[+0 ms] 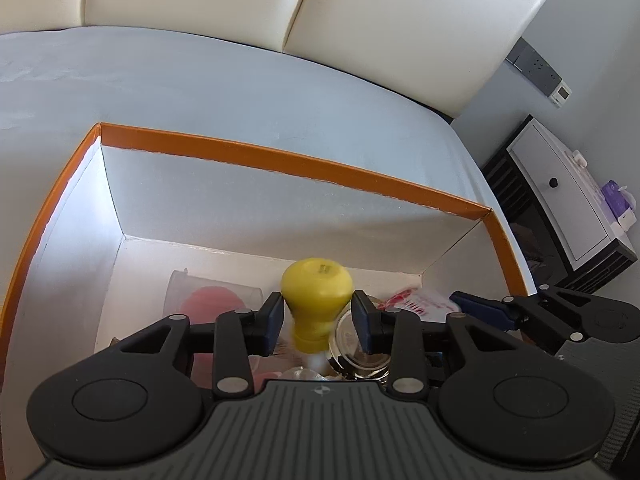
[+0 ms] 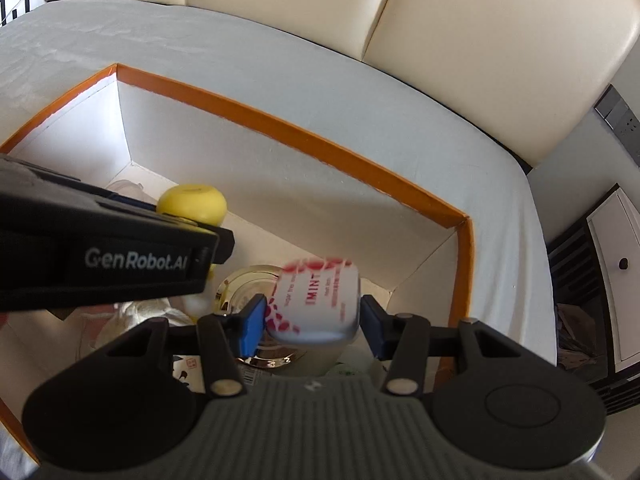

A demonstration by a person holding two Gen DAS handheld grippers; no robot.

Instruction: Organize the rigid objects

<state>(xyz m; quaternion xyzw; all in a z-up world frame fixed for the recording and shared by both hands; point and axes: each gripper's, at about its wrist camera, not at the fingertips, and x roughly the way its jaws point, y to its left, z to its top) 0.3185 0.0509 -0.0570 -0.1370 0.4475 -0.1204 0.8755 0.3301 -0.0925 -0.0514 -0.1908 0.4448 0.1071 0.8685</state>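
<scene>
A white cardboard box with an orange rim [image 1: 280,162] [image 2: 320,148] stands on a bed. Over its inside, my left gripper [image 1: 319,316] is shut on a yellow bulb-shaped piece [image 1: 316,286], blue pads against its sides, wide end pointing away from me. In the right wrist view this yellow piece [image 2: 192,202] shows past the left gripper's black body [image 2: 120,256]. My right gripper [image 2: 313,326] is shut on a white mint tin with red print [image 2: 316,300], held above a round silver tin [image 2: 244,284] [image 1: 360,344] in the box. The mint tin [image 1: 412,300] and a right finger [image 1: 480,307] show in the left wrist view.
In the box also lie a clear cup with something red [image 1: 212,300], crumpled white wrapping [image 2: 136,312] and small packets. The box sits on a pale grey sheet [image 1: 240,88] before a cream padded headboard [image 1: 360,20]. A white and black nightstand [image 1: 560,200] stands to the right.
</scene>
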